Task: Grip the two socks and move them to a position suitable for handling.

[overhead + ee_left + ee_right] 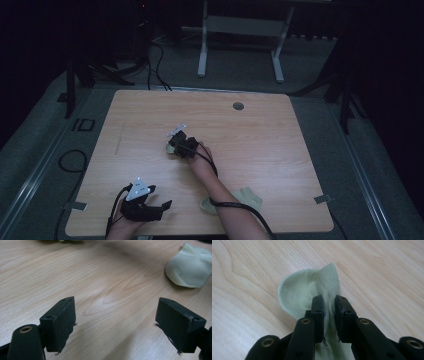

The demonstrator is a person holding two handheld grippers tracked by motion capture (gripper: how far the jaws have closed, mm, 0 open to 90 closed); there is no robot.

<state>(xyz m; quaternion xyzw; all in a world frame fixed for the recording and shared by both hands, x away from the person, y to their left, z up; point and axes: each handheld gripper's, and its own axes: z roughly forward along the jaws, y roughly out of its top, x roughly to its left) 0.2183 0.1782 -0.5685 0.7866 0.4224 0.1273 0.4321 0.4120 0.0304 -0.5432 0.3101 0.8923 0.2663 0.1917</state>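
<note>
**Right gripper pinches sock mid-table**

Right gripper [329, 315] has its jaws narrowed onto a fold of a pale green sock [299, 293], cloth bunched between the pads; likely a grab to lift or move it. In the high view this sock [171, 147] lies at the centre of the table [260, 125]. Left gripper [120, 320] sits at the near edge, jaws wide with nothing between, probably waiting. A second sock [245, 197] lies near the front edge, right of it, untouched.
</note>
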